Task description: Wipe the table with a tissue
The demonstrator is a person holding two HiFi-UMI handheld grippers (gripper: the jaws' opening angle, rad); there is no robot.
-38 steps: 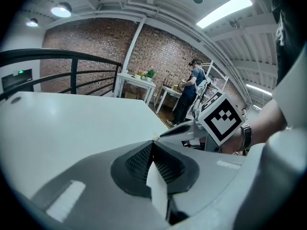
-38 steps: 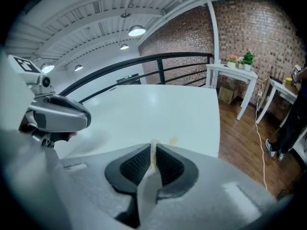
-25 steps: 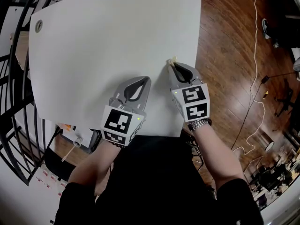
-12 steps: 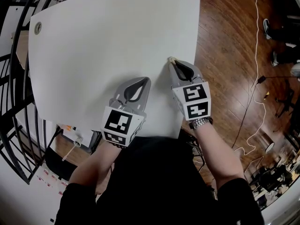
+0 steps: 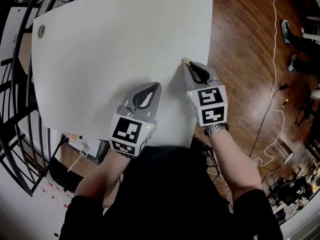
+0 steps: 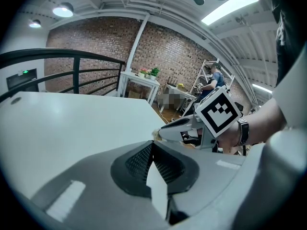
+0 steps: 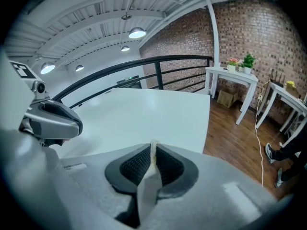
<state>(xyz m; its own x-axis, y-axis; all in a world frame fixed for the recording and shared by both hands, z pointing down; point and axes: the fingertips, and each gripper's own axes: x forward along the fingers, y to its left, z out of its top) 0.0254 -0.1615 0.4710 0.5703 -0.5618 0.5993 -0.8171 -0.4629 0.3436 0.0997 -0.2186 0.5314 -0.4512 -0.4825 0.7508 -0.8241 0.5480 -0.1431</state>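
The white table [image 5: 110,44] fills the middle of the head view. My right gripper [image 5: 187,64] rests on it close to the right edge, shut on a small cream tissue [image 5: 185,61] that pokes out past the tips. In the right gripper view the tissue [image 7: 153,152] shows as a thin strip pinched between the closed jaws. My left gripper [image 5: 153,86] lies on the table left of the right one and nearer to me, jaws shut with nothing in them. The left gripper view shows the right gripper [image 6: 160,134] with the tissue [image 6: 155,134] at its tip.
A black railing [image 5: 15,59] curves along the table's left side. A round grommet [image 5: 41,31] sits in the table's far left corner. Wooden floor [image 5: 245,59] with a white cable [image 5: 272,84] lies right of the table. Someone's shoes [image 5: 292,39] show at the far right.
My right gripper has slid a little to the right and away from me with the tissue. The left gripper has stayed put.
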